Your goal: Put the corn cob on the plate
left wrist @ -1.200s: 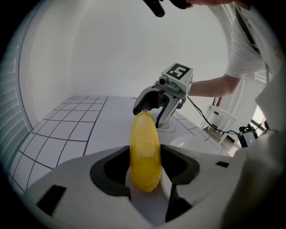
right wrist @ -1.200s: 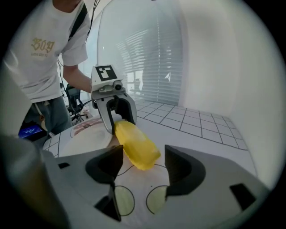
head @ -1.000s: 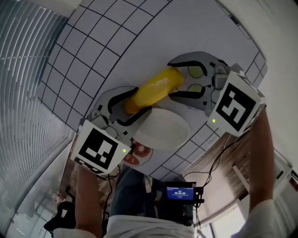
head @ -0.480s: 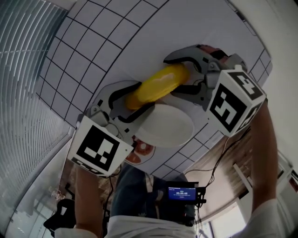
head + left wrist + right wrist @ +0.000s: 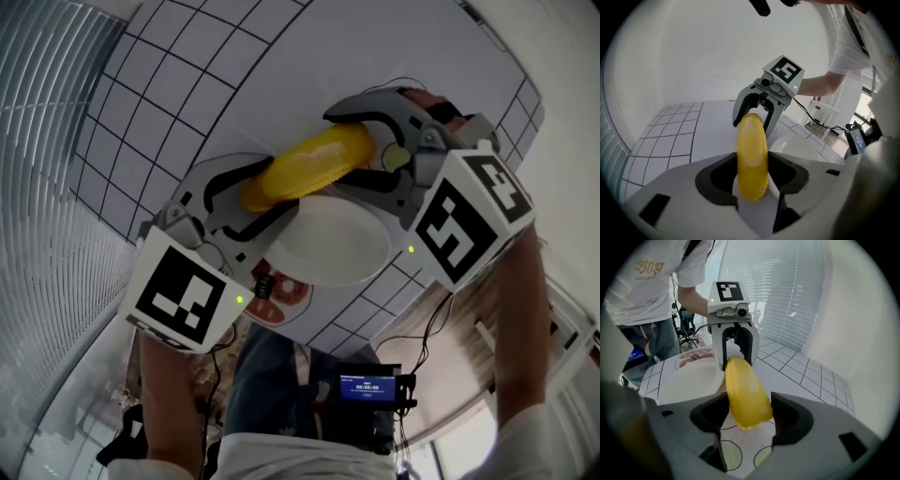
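A yellow corn cob (image 5: 305,167) hangs in the air, held at its two ends. My left gripper (image 5: 267,195) is shut on the cob's left end, which fills the gap between its jaws (image 5: 752,180). My right gripper (image 5: 352,150) is shut on the other end (image 5: 747,416). The cob (image 5: 752,154) runs straight from one gripper to the other. The white plate (image 5: 328,248) lies on the table just below and nearer to me than the cob. In the left gripper view the plate (image 5: 797,143) sits to the right of the cob, and in the right gripper view the plate (image 5: 689,378) sits to its left.
The table (image 5: 234,84) has a white top with a black grid. A printed mat with round food pictures (image 5: 281,295) lies beside the plate, and green circles (image 5: 729,455) are printed under the right gripper. The table's near edge, a person's legs and a small screen (image 5: 366,386) lie below.
Both grippers and the cob have drifted slightly up and left in the head view. The right gripper's marker cube has rolled a little. Both grips are unchanged.
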Action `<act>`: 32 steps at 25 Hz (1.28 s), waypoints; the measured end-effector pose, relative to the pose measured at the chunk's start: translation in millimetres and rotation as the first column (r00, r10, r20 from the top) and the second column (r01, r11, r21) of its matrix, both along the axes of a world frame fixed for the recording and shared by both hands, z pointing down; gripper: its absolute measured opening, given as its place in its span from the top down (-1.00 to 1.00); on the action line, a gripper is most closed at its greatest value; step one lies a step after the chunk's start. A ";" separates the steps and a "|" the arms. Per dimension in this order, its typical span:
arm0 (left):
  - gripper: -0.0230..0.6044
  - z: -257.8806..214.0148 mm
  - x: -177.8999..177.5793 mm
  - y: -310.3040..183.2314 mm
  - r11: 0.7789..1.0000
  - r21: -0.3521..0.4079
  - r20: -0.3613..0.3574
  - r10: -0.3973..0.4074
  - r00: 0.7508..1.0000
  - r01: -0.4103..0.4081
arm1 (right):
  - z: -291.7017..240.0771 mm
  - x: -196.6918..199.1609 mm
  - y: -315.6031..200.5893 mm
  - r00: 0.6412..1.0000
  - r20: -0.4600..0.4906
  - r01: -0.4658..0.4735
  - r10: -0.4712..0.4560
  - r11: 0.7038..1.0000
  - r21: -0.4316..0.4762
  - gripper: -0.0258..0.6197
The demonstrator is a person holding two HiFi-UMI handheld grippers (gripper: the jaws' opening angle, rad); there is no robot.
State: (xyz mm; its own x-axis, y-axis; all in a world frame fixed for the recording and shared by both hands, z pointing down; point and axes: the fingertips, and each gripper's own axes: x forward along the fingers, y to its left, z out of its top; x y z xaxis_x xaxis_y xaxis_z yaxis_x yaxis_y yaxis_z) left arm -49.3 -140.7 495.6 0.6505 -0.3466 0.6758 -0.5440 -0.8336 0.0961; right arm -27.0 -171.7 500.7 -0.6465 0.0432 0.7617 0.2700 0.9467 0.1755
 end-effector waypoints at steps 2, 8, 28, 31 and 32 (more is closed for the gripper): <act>0.25 -2.9 1.8 -0.3 1.000 0.009 0.006 0.016 1.000 -0.016 | -2.8 2.0 0.1 1.000 0.003 -0.016 0.016 1.000 0.008 0.03; 0.25 -11.7 7.3 0.5 0.997 0.029 0.022 0.065 0.998 -0.066 | -12.3 9.3 1.6 0.998 0.014 -0.070 0.069 0.997 0.031 0.03; 0.25 -7.7 32.4 48.8 0.907 -0.030 0.093 0.421 0.902 -0.420 | -9.9 45.3 59.5 0.897 0.002 -0.443 0.443 0.897 -0.010 0.03; 0.25 -5.4 34.6 57.9 0.880 -0.045 0.103 0.475 0.874 -0.472 | -6.9 48.6 70.7 0.869 -0.004 -0.494 0.494 0.869 -0.025 0.03; 0.25 -4.7 35.0 59.7 0.873 -0.049 0.105 0.488 0.867 -0.485 | -6.3 49.5 73.0 0.862 -0.006 -0.508 0.508 0.861 -0.026 0.03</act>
